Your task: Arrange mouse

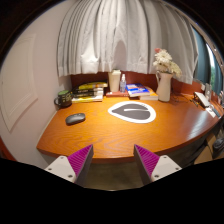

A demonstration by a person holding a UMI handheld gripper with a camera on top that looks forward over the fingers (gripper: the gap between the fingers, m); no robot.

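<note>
1. The gripper (113, 160) is seen spread wide, with a broad gap between its two fingers; nothing is held and nothing is touched by either finger.
2. A magenta pad (81, 157) with a ridged surface is borne on the inner face of each finger.
3. The fingers are positioned before the near edge of the wooden desk (120, 135), whose top is smooth, orange-brown and curved along its front.
4. The mouse (75, 118), a small, dark, rounded body, is found resting on the desk top towards its left end, well apart from the fingers and beyond them.
5. A mouse pad (133, 111), oval, white with a dark centre, is laid flat near the middle of the desk, to the right of the mouse and apart from it.
6. A stack of books (90, 92) is placed at the back of the desk, left of centre.
7. A vase (164, 86) of pale flowers stands at the back of the desk, right of the mouse pad.
8. Pale pleated curtains (125, 35) hang behind the desk.
</note>
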